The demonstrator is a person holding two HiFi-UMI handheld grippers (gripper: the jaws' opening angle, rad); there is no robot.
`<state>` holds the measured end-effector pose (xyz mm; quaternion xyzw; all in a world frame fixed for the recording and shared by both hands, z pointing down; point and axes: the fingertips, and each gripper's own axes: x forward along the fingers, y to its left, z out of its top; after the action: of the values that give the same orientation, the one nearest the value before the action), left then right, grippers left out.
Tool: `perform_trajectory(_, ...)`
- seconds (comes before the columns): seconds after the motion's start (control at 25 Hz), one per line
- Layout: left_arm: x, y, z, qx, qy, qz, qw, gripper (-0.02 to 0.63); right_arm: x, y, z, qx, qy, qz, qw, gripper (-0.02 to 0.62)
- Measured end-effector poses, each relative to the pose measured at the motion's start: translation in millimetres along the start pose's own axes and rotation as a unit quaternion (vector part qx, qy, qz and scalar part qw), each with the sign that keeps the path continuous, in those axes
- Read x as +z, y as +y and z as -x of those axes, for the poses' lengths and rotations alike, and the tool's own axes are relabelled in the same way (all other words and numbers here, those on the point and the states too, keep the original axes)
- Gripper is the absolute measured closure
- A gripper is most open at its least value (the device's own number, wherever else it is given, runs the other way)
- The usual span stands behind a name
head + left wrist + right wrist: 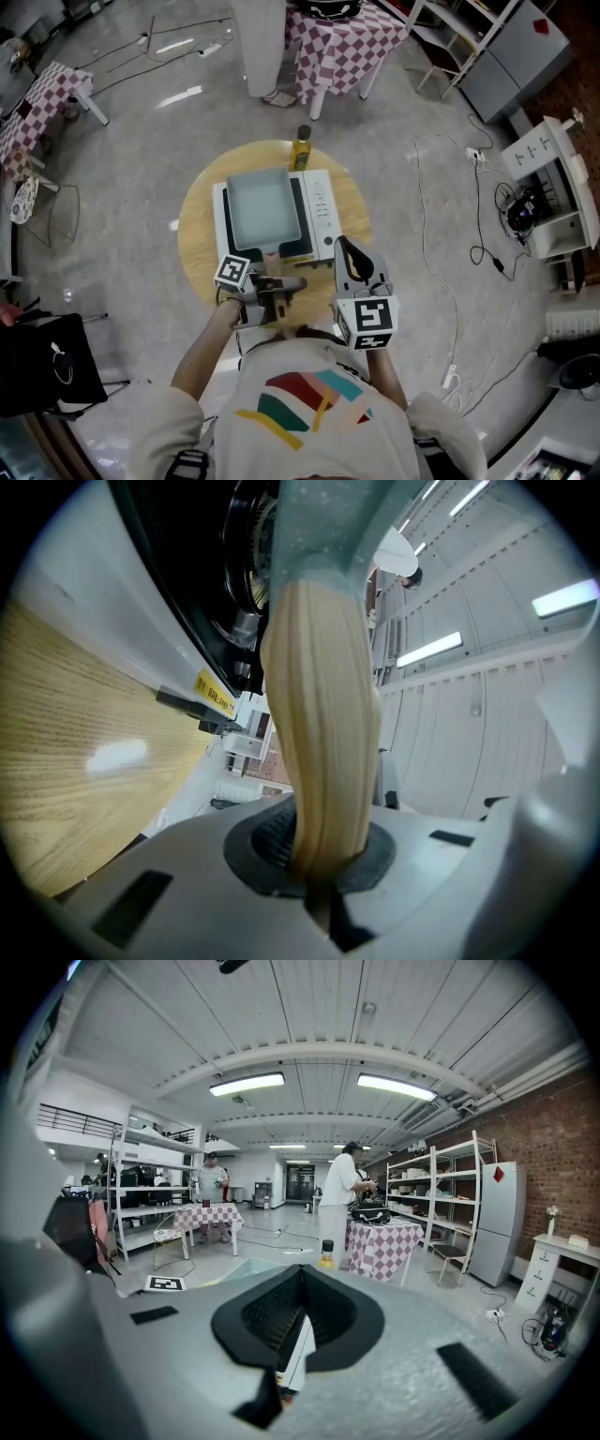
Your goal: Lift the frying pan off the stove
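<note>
The frying pan [262, 211] is sitting flat on the white stove [323, 214], its pale wooden handle [319, 742] sticking out past the stove's front edge. The left gripper [279, 284] is gripping that handle, fingers clamped tight on it. The right gripper [347, 248] is hovering just off the stove's front right corner, fingers together and holding nothing. A yellow bottle [301, 148] is standing behind the stove on the round wooden counter [197, 244].

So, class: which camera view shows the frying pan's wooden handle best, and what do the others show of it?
The left gripper view: the handle fills the middle, clamped in the left gripper. The head view shows it small, partly under that gripper, at the near edge of the pan. The right gripper view shows none of it.
</note>
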<state>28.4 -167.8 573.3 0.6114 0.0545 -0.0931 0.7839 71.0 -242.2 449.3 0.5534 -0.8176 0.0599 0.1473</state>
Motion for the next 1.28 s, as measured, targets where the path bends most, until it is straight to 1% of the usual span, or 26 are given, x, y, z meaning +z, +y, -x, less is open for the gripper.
perform_trajectory(0.12,-0.3,-0.3,-0.5,0.002,0.001,0.002,1.0000,0.601,-2.4,-1.0,1.7,-0.001,0.004,-0.002,1.000,0.597)
perform_trajectory(0.24,-0.2,-0.4,-0.7,0.003,0.004,-0.003,1.0000,0.601,4.5,0.7,0.8,0.001,-0.006,-0.004,1.000,0.597)
perform_trajectory(0.28,-0.6,-0.5,-1.2,0.008,0.007,-0.011,0.9999,0.601,5.3,1.1,0.4,0.003,-0.007,-0.004,1.000,0.597)
perform_trajectory(0.36,-3.2,0.0,-3.3,0.027,0.020,-0.042,0.9985,0.601,5.0,1.9,0.0,0.006,-0.006,-0.001,1.000,0.597)
perform_trajectory(0.44,-7.4,0.9,-5.6,0.051,0.039,-0.075,0.9951,0.601,4.5,3.5,-0.2,0.007,-0.005,0.004,1.000,0.597)
perform_trajectory(0.48,-9.0,0.3,-6.4,0.056,0.045,-0.082,0.9941,0.601,4.4,4.8,-0.3,0.007,-0.005,0.007,1.000,0.597)
perform_trajectory(0.6,-9.6,-5.4,-7.2,0.049,0.046,-0.081,0.9944,0.601,5.0,9.2,-0.6,0.012,-0.005,0.013,1.000,0.597)
perform_trajectory(0.88,-8.5,-28.9,-10.3,0.016,0.042,-0.099,0.9940,0.601,4.7,14.5,0.6,0.017,-0.005,0.026,1.000,0.597)
perform_trajectory(1.08,-7.7,-42.3,-12.3,0.008,0.039,-0.120,0.9919,0.601,5.2,18.2,2.0,0.023,-0.006,0.032,0.999,0.597)
perform_trajectory(1.28,-2.8,-54.6,-10.2,-0.003,0.031,-0.121,0.9921,0.601,6.9,21.2,2.6,0.025,-0.008,0.036,0.999,0.597)
